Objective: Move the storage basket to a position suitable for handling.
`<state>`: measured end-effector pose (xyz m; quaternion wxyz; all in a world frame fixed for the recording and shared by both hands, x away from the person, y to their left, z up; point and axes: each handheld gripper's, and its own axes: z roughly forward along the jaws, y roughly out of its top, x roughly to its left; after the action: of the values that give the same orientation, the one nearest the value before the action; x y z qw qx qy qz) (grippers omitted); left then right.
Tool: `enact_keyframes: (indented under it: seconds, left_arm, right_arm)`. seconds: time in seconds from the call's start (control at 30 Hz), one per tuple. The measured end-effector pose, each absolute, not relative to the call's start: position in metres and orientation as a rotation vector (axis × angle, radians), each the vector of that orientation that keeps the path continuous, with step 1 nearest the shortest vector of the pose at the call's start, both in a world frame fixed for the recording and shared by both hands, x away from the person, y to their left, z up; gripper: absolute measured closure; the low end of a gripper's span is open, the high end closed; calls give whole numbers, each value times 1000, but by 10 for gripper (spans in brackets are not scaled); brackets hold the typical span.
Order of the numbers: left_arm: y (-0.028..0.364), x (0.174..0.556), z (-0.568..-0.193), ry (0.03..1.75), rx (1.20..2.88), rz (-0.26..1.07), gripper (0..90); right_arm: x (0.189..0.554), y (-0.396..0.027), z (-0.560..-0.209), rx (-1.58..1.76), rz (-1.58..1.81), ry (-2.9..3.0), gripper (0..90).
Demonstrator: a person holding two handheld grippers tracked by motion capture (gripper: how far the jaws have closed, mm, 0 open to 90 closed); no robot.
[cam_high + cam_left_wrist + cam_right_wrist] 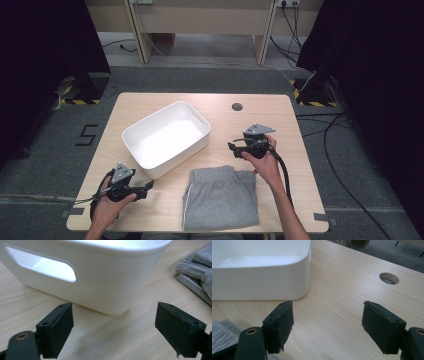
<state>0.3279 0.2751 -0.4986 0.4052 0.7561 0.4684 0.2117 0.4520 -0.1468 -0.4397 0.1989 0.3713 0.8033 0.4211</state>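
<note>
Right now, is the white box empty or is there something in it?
Empty. In the high view the white box stands upright and its bare white floor shows; the folded grey shorts lie on the table beside it.

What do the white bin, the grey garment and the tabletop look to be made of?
White bin: likely moulded plastic, smooth, rounded corners, cut-out handle.
Grey garment: soft knit fabric, probably jersey, with ribbed waistband.
Tabletop: pale wood-grain surface, possibly laminate; matte.

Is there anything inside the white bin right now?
No, in the high view the white bin shows a bare white floor, and the grey folded garment lies on the table beside it.
</note>
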Motion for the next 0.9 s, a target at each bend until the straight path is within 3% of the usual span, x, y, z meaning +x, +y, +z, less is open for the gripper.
enact_keyframes:
  seconds: [0.9]
  left_arm:
    - [267, 346, -492, 1179, 1930, 565, 146]
  right_arm:
    - [510, -78, -430, 991, 1270, 2302, 290]
